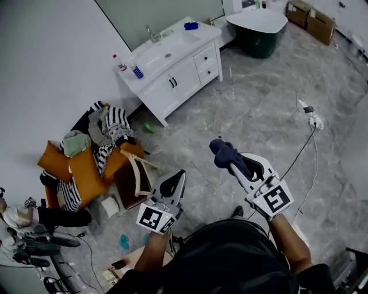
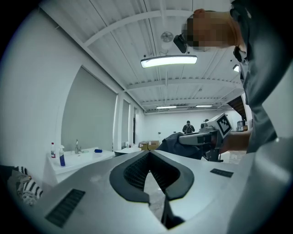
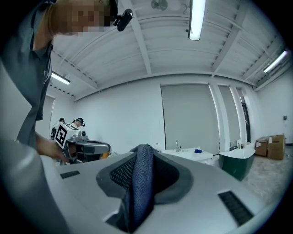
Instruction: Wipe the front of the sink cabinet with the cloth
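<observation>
The white sink cabinet [image 1: 178,72] stands far ahead against the wall, with drawers and doors facing me. It shows small in the left gripper view [image 2: 80,160] and the right gripper view [image 3: 187,154]. A dark blue cloth [image 1: 227,156] is clamped in my right gripper [image 1: 233,166], which is held up well short of the cabinet; the cloth [image 3: 141,183] runs between the jaws. My left gripper [image 1: 172,185] is shut with nothing in it, its jaws [image 2: 149,178] meeting at the tips.
A pile of clothes and orange cushions [image 1: 92,163] with a chair lies left. A dark green tub [image 1: 259,26] sits beyond the cabinet. A cable with a power strip [image 1: 313,120] crosses the floor right. Spray bottles [image 1: 129,68] stand on the countertop. Cardboard boxes [image 1: 310,17] sit far right.
</observation>
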Action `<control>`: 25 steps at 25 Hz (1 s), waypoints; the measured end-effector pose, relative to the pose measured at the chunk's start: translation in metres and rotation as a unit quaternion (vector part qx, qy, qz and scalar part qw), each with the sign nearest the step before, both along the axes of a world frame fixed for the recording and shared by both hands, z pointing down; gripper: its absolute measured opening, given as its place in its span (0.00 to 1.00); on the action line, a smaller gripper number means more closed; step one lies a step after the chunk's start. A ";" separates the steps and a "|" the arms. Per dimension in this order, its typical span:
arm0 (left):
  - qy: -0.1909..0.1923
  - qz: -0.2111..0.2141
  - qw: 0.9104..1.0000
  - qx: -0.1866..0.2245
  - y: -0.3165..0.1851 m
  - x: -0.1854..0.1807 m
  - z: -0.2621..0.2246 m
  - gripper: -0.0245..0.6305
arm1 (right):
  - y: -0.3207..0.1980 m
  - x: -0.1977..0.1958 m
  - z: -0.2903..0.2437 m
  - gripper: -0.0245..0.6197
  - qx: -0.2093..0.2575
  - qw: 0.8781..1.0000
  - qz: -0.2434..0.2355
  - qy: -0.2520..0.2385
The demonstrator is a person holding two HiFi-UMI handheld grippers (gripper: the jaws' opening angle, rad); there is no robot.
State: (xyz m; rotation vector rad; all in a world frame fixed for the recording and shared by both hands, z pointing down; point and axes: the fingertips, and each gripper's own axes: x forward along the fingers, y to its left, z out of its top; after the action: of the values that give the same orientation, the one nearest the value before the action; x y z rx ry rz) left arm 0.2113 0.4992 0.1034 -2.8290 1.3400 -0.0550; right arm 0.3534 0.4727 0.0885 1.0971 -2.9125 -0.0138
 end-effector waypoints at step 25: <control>0.027 0.045 0.997 0.058 -0.123 -0.048 -0.012 0.04 | -0.092 -0.058 -0.019 0.18 -0.005 0.998 0.039 0.043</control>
State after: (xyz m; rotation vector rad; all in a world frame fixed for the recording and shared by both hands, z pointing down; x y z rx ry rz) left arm 0.1633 0.3763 0.0910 -2.8083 1.1809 0.0970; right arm 0.2955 0.3803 0.0693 1.1755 -2.7889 -0.0430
